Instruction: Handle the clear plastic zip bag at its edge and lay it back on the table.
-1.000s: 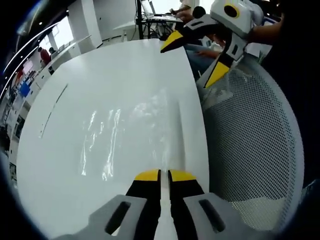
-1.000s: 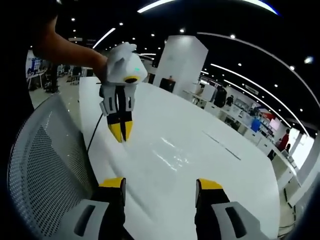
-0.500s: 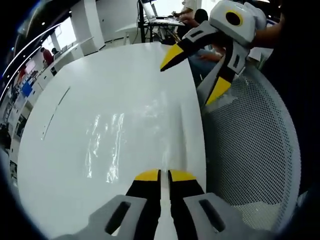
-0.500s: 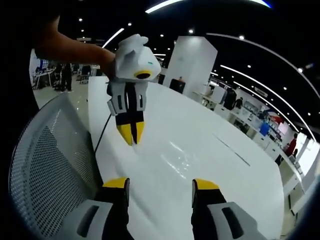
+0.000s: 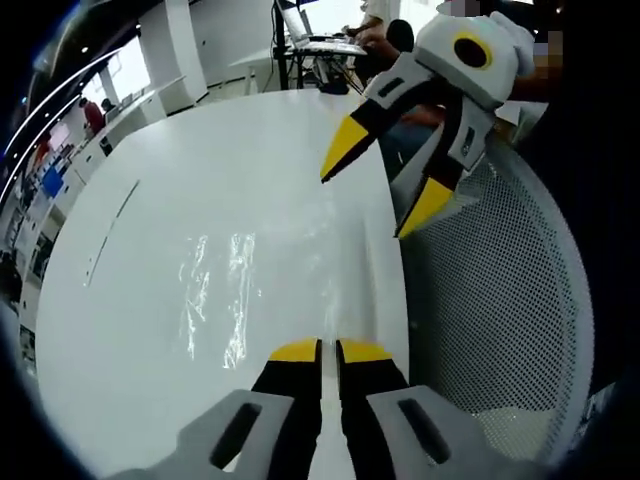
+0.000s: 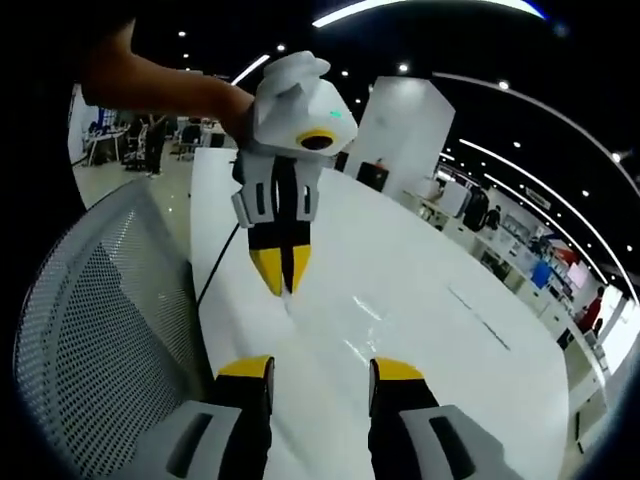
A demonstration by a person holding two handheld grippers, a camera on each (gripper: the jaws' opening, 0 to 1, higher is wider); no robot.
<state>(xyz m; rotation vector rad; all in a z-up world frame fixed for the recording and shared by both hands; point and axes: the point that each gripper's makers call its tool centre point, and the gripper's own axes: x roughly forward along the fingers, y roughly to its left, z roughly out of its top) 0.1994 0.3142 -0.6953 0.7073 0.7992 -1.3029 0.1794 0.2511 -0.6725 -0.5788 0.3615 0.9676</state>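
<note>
The clear plastic zip bag (image 5: 250, 290) lies crinkled on the white table (image 5: 200, 160), its near edge running up between my left gripper's jaws. My left gripper (image 5: 328, 352) is shut on that edge near the table's right side. In the right gripper view the left gripper (image 6: 286, 282) points down with its yellow tips together on the bag (image 6: 350, 335). My right gripper (image 6: 320, 370) is open, close in front of the left one, nothing between its jaws. From the left gripper view, the right gripper (image 5: 378, 190) hangs open above the table's edge, held by a hand.
A white mesh chair (image 5: 500, 300) stands against the table's edge, also seen as the chair (image 6: 90, 330) on the left. A dark cable (image 6: 215, 262) hangs by the table's edge. People sit at a laptop desk (image 5: 320, 40) far behind.
My right gripper has moved closer to the left gripper and its jaws have narrowed a little. The left gripper stays shut on the bag's edge.
</note>
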